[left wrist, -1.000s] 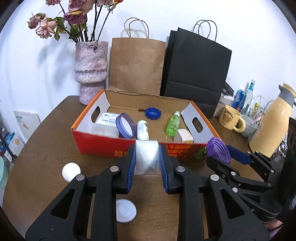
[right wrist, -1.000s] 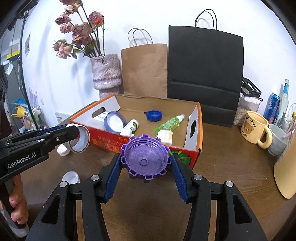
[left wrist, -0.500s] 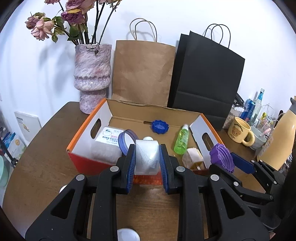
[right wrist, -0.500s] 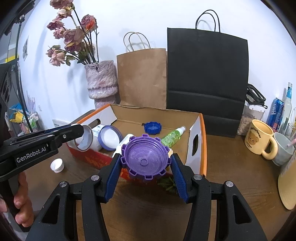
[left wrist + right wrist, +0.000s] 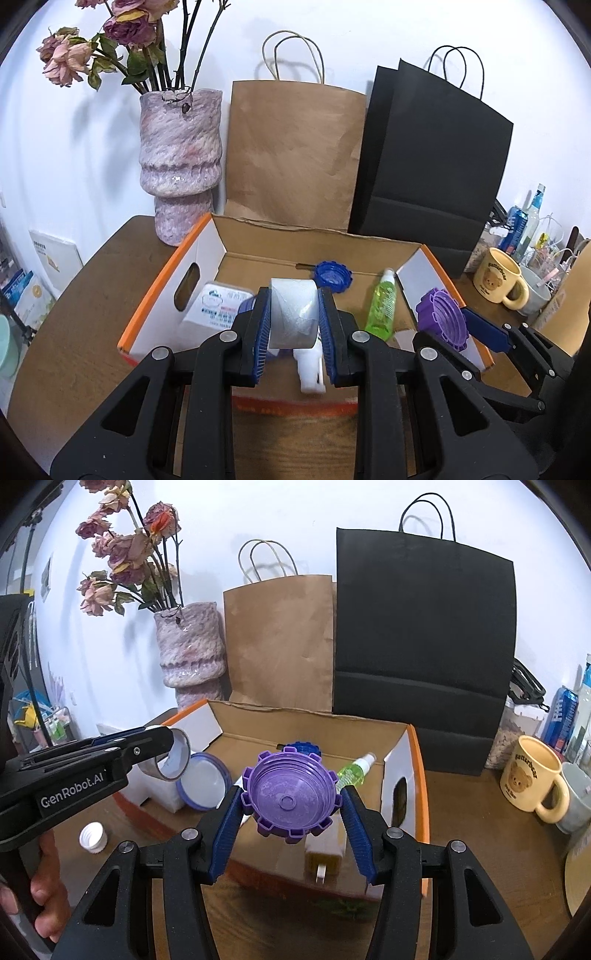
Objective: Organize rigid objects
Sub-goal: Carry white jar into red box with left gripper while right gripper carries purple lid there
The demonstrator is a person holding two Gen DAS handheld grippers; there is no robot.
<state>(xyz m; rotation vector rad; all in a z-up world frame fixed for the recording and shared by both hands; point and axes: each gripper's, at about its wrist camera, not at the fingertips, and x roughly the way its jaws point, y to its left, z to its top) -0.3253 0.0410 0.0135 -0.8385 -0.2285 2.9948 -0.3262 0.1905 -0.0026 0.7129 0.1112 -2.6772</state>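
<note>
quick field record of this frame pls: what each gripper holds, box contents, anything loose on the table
left gripper: shut on clear roll of tape, over the box
right gripper: shut on purple ridged plastic lid, over the box
box: open orange-and-white cardboard box on brown wooden table
in box: blue ridged cap, green spray bottle, white labelled packet, round blue-rimmed lid
loose: small white cap on table, left of the box

Both fisheye views sit close behind their own gripper, looking forward and slightly down over the near edge of the open cardboard box (image 5: 166, 295) on the worktop (image 5: 480, 830). Both share the box, the vase (image 5: 181, 162) and the paper bags; each catches the other gripper at its side.
</note>
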